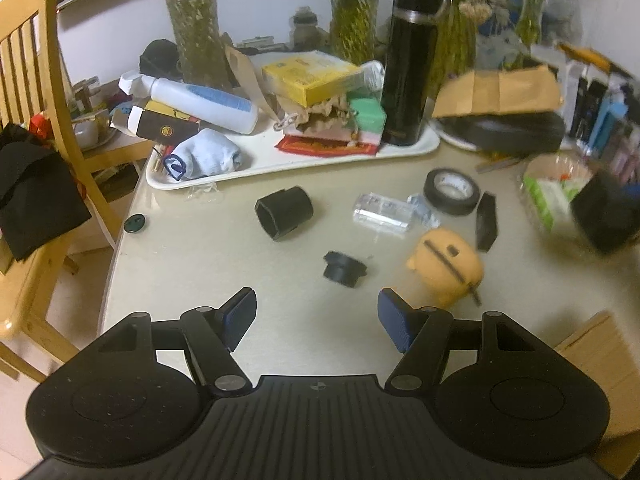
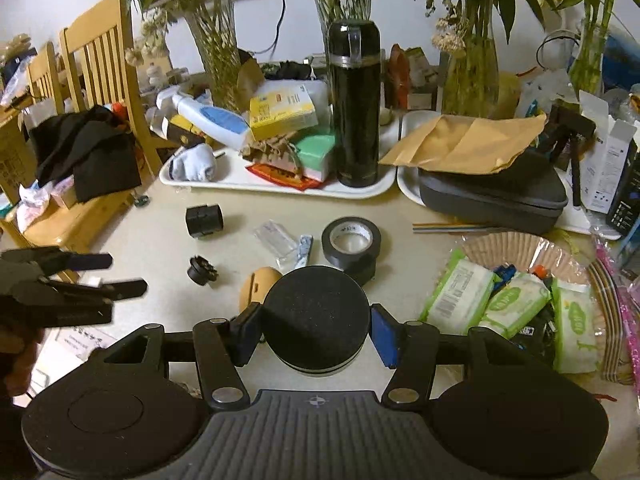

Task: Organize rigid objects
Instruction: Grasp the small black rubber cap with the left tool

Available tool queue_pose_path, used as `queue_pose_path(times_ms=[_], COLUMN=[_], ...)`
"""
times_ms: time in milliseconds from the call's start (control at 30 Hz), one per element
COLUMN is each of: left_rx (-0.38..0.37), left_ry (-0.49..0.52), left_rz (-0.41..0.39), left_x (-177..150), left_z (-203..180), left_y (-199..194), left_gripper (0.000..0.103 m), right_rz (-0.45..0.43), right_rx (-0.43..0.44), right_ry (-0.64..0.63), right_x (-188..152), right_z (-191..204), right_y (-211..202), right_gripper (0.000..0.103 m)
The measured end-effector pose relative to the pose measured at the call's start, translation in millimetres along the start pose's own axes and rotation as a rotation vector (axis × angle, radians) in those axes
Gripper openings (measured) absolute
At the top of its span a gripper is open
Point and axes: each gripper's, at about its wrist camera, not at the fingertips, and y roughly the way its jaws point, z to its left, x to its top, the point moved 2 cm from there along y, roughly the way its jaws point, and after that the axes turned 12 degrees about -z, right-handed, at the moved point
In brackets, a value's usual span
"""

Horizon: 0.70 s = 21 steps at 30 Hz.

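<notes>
Held thing: a round black puck-shaped object (image 2: 315,320) with a matte, grainy top and a pale band low on its side is sitting between the right gripper's (image 2: 316,334) blue pads, near the middle of the right wrist view, raised above the table (image 2: 168,240).
Right fingers: they are pressing on the round object from left and right, gripping it.
Left gripper (image 1: 317,316): its fingers are standing apart with nothing between them, hovering over bare table at the near edge; in the right wrist view it is showing at the left.
Loose black parts on the table: three are lying there, a ribbed black sleeve (image 2: 204,220) at the far left, a small flanged black cap (image 2: 203,270) nearer, and a flat black hexagonal piece (image 1: 486,222) at the right of the tape.
Tape: one black roll (image 2: 351,242) is lying flat, just beyond the held object.
Clear plastic piece (image 2: 276,240): one is lying between the sleeve and the tape.
Orange figure (image 1: 446,266): one rounded orange piece with a dark slot is lying on its side, near the left gripper's right finger.
Trays: two white ones are sitting at the far side; the left tray (image 2: 280,188) is carrying one tall black flask (image 2: 355,108), upright.
Wipe packs (image 2: 456,296): three green-and-white packs are lying at the right.
</notes>
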Motion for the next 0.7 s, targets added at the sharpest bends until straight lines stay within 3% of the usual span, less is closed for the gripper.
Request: queue_pose_path(times_ms=[333, 500, 700], left_rx=[-0.081, -0.083, -0.103], left_ry=[0.114, 0.177, 0.177], left_rz=[0.014, 0.004, 0.014], left_x=[-10, -11, -12], left_z=[-15, -20, -14], left_y=[28, 46, 67], left_gripper=[0.066, 0.066, 0.061], right_rz=[0.008, 0.014, 0.016], right_rx=[0.043, 0.049, 0.055], right_ry=[0.009, 0.014, 0.018], right_x=[-1, -2, -1], right_z=[0, -2, -4], right_y=[-1, -1, 0], right_gripper=[0.060, 0.060, 0.060])
